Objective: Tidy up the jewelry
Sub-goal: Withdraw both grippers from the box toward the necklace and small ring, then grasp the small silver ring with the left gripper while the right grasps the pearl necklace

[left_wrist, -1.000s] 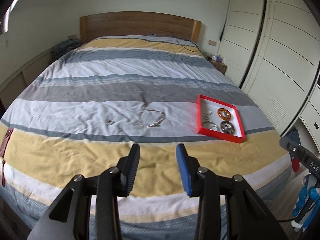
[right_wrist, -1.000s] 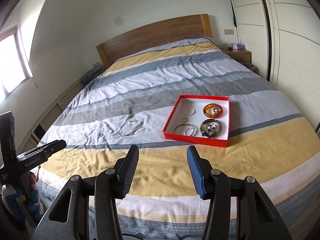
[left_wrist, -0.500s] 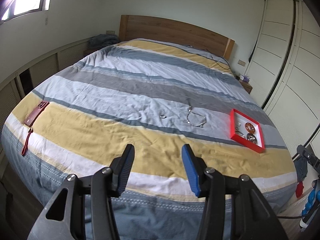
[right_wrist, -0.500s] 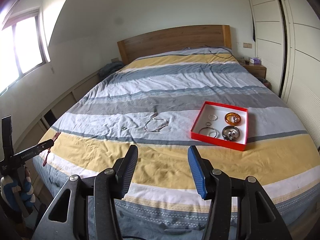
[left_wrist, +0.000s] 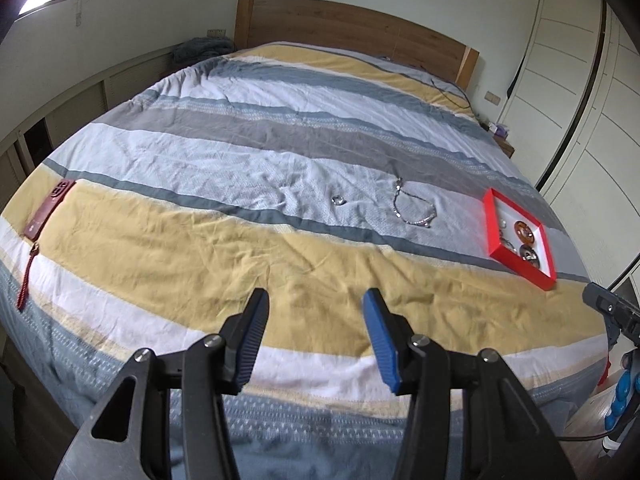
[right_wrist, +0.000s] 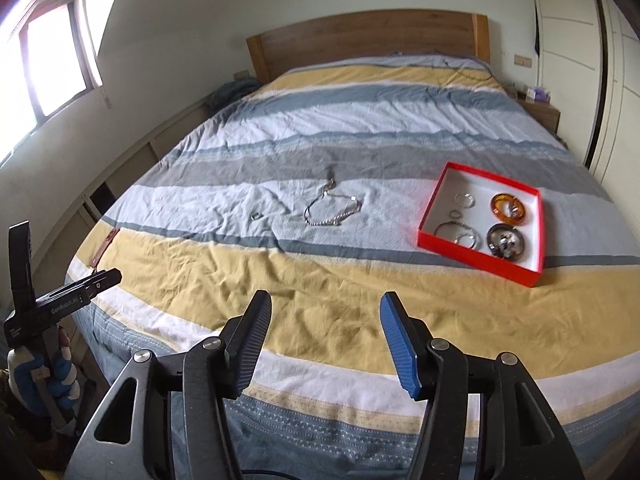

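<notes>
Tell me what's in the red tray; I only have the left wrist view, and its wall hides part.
Observer: The right wrist view shows the red tray holding an orange bangle, a dark bangle and several thin silver hoops.
Operator: Anything inside the dark bangle?
Observer: Yes, small silver pieces; I can't tell what they are.
Operator: Are the right tongs carrying something?
Observer: No. The right tongs are opening, with nothing between them.
</notes>
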